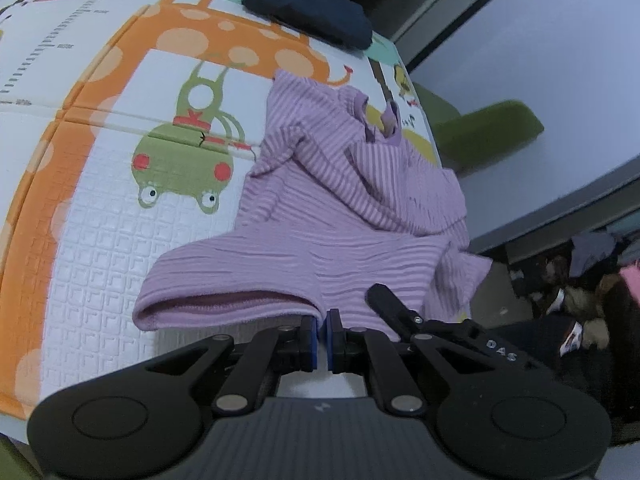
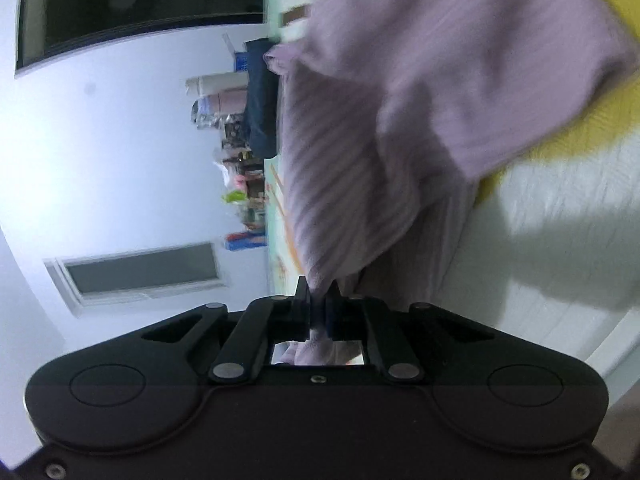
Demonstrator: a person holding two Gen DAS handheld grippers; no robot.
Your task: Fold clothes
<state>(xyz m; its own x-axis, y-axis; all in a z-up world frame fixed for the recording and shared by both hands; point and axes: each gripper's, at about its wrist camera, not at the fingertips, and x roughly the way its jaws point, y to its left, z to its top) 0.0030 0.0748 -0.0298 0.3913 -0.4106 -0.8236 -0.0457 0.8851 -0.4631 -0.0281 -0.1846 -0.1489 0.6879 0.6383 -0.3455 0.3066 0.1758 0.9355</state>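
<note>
A lilac ribbed garment (image 1: 320, 208) lies rumpled on the cartoon play mat (image 1: 100, 240), its near hem raised off the mat. My left gripper (image 1: 322, 322) is shut on that hem, with the blue pads pinching the cloth. In the right wrist view the same lilac garment (image 2: 400, 128) hangs blurred and bunched in front of the camera. My right gripper (image 2: 319, 298) is shut on a fold of it, held up off the mat (image 2: 560, 220). The view is turned on its side.
A folded dark navy garment (image 1: 308, 8) lies at the mat's far edge. A green chair (image 1: 480, 132) stands past the right edge of the mat. Clutter and dark clothes (image 1: 580, 292) lie on the floor at right. White wall and a window (image 2: 140, 272) are behind.
</note>
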